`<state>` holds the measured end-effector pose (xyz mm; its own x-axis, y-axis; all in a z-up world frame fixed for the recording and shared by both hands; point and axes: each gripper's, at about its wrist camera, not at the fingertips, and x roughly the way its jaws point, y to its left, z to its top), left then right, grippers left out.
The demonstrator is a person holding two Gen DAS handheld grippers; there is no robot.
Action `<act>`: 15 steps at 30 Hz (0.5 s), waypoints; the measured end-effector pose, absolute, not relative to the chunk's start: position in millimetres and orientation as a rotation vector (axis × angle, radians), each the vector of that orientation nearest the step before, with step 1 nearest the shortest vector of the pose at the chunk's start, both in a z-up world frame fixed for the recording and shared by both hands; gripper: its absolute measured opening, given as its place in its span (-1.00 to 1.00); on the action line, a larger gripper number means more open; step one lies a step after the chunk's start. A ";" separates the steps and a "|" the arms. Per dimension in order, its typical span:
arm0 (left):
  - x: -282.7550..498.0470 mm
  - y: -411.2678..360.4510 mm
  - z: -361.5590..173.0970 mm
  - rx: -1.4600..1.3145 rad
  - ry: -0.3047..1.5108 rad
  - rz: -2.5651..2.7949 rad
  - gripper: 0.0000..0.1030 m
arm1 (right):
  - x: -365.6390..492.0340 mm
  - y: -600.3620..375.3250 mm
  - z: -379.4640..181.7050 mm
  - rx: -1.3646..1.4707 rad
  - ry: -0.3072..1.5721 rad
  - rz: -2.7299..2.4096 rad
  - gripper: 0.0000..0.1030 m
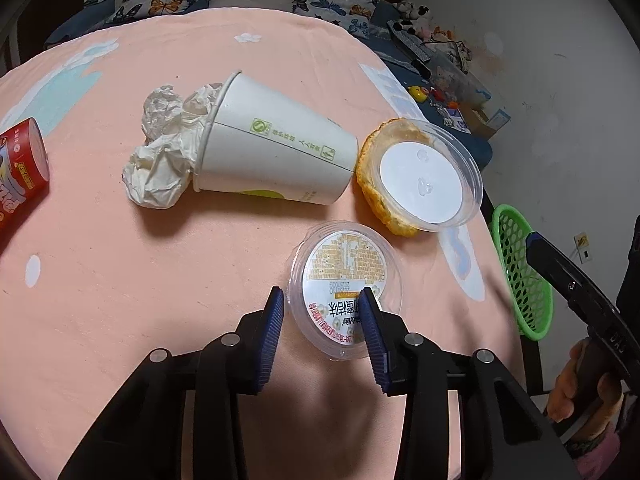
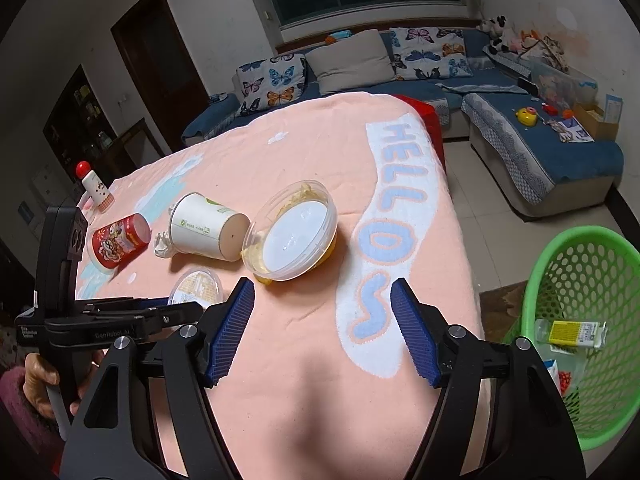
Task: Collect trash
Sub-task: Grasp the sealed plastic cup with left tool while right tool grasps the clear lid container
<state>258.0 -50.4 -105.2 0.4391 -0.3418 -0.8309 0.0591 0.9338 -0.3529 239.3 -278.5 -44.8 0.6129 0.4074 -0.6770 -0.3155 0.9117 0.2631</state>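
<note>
A small clear lid with a printed label [image 1: 345,280] lies on the pink tablecloth [image 1: 160,300]. My left gripper [image 1: 323,312] is open, its fingers either side of the lid's near-left rim; contact unclear. A tipped white paper cup [image 1: 276,152] with crumpled tissue [image 1: 164,152] lies behind it. A clear tub with orange residue [image 1: 420,176] lies on its side at the right. My right gripper [image 2: 322,320] is open and empty above the cloth near the table's right edge. The green basket [image 2: 580,320] stands on the floor to its right. The lid also shows in the right wrist view [image 2: 196,286].
A red can [image 1: 22,168] lies at the far left, and a red-capped bottle [image 2: 94,186] stands at the back left. The basket holds a small bottle with a yellow label [image 2: 572,332]. A blue sofa [image 2: 520,140] with cushions and toys stands behind the table.
</note>
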 end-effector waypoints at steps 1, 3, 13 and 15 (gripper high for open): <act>257.9 -51.3 -105.0 -0.292 1.090 -0.257 -0.33 | 239.4 -278.7 -45.0 0.122 0.810 0.417 0.37; 257.4 -53.0 -104.3 -0.288 1.085 -0.258 -0.34 | 241.0 -278.0 -45.6 0.123 0.812 0.416 0.36; 247.6 -50.4 -98.2 -0.279 1.053 -0.255 -0.45 | 250.3 -275.4 -49.4 0.149 0.822 0.420 0.26; 243.7 -49.0 -94.6 -0.271 1.044 -0.257 -0.45 | 253.6 -274.7 -50.1 0.160 0.825 0.425 0.25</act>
<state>243.7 -49.0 -94.6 0.4786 -0.3352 -0.8115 0.0798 0.9371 -0.3399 253.6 -274.7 -50.1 0.6004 0.4266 -0.6764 -0.3039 0.9041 0.3004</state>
